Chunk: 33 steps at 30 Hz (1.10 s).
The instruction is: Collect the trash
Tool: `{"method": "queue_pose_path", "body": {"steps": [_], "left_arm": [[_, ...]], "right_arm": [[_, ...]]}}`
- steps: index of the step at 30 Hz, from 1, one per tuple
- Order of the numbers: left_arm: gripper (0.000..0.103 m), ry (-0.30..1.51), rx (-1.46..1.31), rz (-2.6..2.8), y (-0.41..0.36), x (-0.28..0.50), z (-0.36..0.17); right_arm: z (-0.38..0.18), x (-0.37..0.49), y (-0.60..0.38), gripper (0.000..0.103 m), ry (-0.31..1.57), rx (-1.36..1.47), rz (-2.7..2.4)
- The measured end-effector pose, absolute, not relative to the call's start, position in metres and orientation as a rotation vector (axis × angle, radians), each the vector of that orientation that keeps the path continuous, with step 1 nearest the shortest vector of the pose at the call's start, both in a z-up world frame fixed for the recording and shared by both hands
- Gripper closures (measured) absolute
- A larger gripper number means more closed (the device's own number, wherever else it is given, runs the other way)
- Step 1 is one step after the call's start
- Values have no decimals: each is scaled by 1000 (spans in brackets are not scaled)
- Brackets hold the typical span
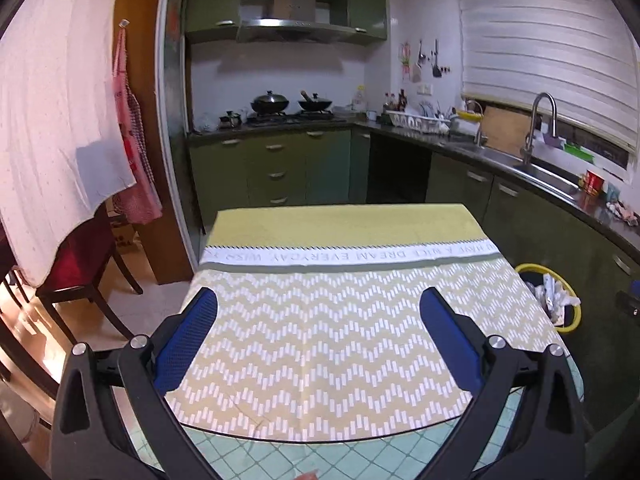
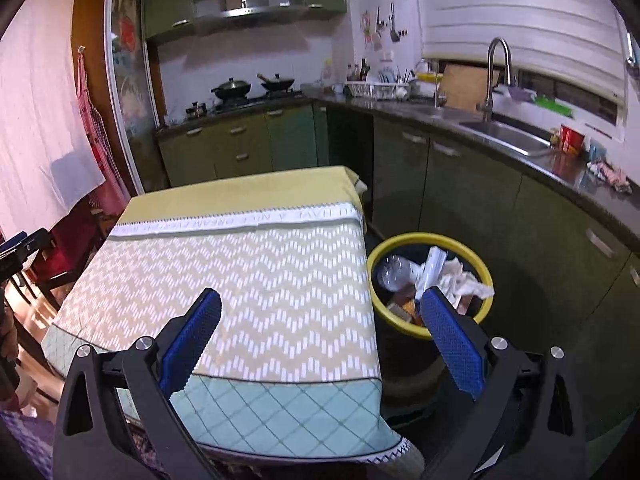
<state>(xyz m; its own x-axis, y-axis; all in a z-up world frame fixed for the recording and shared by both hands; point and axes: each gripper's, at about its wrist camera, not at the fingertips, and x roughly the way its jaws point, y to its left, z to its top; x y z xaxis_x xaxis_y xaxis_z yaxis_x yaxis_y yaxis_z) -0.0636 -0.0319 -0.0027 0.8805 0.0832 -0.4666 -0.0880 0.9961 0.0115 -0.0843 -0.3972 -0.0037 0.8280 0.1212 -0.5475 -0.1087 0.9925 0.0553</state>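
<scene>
The round yellow-rimmed black trash bin point(image 2: 430, 280), full of crumpled paper and a clear plastic bottle, stands on the floor just right of the zigzag-patterned tablecloth point(image 1: 320, 320). The right gripper point(image 2: 320, 308) is nearer it; both it and the left gripper point(image 1: 320, 308) gape apart, holding nothing.

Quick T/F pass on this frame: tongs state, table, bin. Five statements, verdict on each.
1. Both tongs are open with nothing between the pads. True: left tongs, right tongs.
2. The bin has a red rim. False: its rim is yellow.
3. The bin is empty. False: it holds a clear plastic bottle and crumpled paper.
4. The bin stands on the floor beside the table. True.
5. Trash still lies on the tablecloth. False: the cloth shows no items on it.
</scene>
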Motion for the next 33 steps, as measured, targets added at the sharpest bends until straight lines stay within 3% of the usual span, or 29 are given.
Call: {"method": "queue_pose_path", "body": {"steps": [33], "left_arm": [[7,505,11,61,-42,-62,-7]], "right_arm": [[-4,-81,-395,5,554,13,75]]}}
